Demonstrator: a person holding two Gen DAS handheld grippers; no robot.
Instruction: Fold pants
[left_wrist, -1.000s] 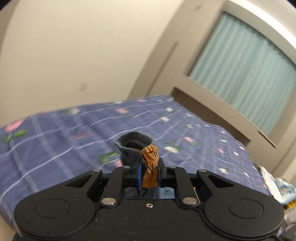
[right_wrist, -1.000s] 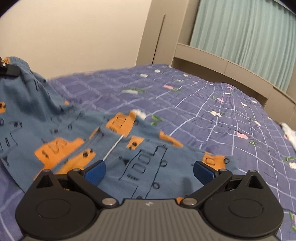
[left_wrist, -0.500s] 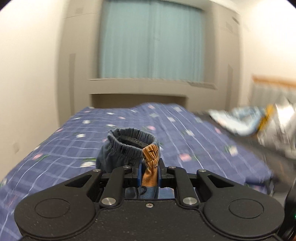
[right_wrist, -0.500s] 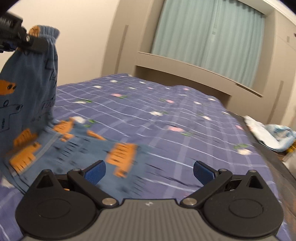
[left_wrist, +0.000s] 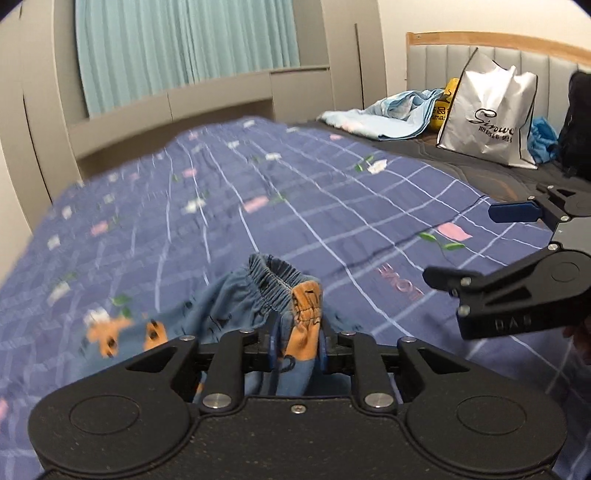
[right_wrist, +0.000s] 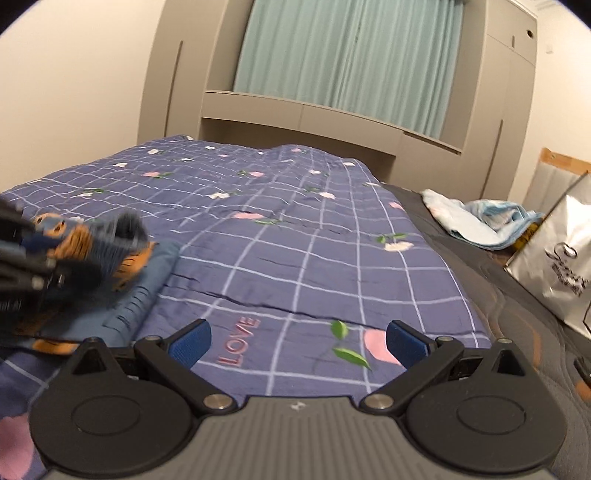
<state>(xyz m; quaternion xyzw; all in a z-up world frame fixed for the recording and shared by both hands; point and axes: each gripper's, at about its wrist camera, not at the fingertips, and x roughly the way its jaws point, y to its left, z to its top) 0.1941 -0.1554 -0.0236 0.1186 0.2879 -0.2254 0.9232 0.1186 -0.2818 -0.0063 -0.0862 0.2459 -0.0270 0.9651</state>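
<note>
Left wrist view is showing the left gripper (left_wrist: 295, 345) pinching the gathered elastic waistband of the blue cotton pants with orange vehicle prints (left_wrist: 266, 295); its jaws have just been easing apart, yet the cloth is sitting bunched between the blue pads (left_wrist: 321, 349) and looks gripped. The rest of the pants is trailing down to the left onto the purple checked bedspread with pink flowers (left_wrist: 332, 206), partly doubled over itself. Off to the right, the right gripper (right_wrist: 297, 341) is hovering above the bedspread with its jaws spread wide and nothing between them; in its own view the pants are lying to its left, beside the printed word LOVE.

Judging from this, the waistband is being laid over the lower part of the pants. To do it well, the left gripper should be lowering the waistband square onto the layer beneath before letting go fully, so the edges line up, while the free right gripper should be pressing or smoothing the fold flat. A white shopping bag with black lettering (left_wrist: 487, 110) is standing well apart, near the headboard.
</note>
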